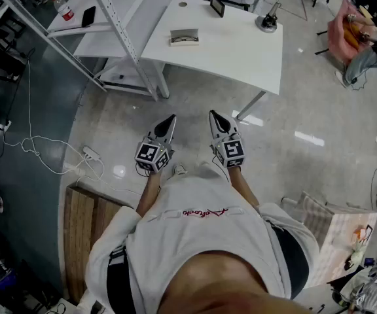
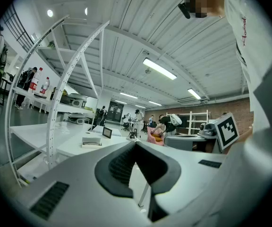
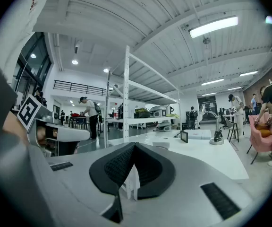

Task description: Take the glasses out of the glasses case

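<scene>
From the head view, the left tongs (image 1: 170,120) and right tongs (image 1: 213,116) are held side by side at waist level over the floor (image 1: 188,103), both pointing to 12 o'clock. Well beyond them at 12 o'clock stands the white surface (image 1: 234,51), and the glasses case (image 1: 184,37) lies on it near its 9 o'clock edge, far from both tools. A small screen (image 1: 217,5) stands at the far edge.

The left gripper view shows what the head view cannot: the left tongs (image 2: 136,143) are closed tip to tip with nothing between them. The glasses case (image 2: 91,141) sits at 10 o'clock of the tips, and the other tool's marker cube (image 2: 228,130) shows at 3 o'clock.

The right gripper view gives the same for the right tongs (image 3: 134,144): pressed together and empty. Here the glasses case (image 3: 160,144) peeks just past the tips at 3 o'clock. Whether the case is open or shut cannot be made out in any view.
</scene>
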A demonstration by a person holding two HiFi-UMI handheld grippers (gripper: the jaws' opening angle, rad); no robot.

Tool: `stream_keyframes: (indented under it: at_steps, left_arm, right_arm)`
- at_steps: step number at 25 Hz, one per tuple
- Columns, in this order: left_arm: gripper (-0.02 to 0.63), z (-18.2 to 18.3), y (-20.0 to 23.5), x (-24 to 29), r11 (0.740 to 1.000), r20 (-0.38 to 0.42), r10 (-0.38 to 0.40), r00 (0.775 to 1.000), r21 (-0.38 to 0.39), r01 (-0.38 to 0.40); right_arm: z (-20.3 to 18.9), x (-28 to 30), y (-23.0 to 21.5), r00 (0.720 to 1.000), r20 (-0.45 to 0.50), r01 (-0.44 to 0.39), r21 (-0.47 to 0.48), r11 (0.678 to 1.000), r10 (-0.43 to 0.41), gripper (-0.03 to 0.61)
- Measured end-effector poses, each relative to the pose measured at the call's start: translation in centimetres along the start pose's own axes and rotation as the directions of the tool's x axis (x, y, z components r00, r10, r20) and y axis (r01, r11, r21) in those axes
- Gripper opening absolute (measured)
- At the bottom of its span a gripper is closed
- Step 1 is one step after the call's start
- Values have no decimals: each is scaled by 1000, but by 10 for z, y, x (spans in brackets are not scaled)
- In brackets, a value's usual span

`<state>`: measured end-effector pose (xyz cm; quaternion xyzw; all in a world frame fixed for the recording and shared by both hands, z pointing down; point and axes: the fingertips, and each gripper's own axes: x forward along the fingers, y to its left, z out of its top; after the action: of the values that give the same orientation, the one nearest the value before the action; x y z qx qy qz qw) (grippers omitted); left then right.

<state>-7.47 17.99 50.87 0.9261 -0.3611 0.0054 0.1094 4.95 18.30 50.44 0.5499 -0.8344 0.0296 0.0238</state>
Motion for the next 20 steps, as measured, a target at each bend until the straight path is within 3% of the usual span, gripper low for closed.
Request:
stream_keyframes:
  at_steps: [20]
  left_arm:
    - [0,-10,-24,-4,1000,-9,19,1000,-10,-20]
  right_arm:
    - [-6,-24,-5,1000,7,-28,22,999,27,18]
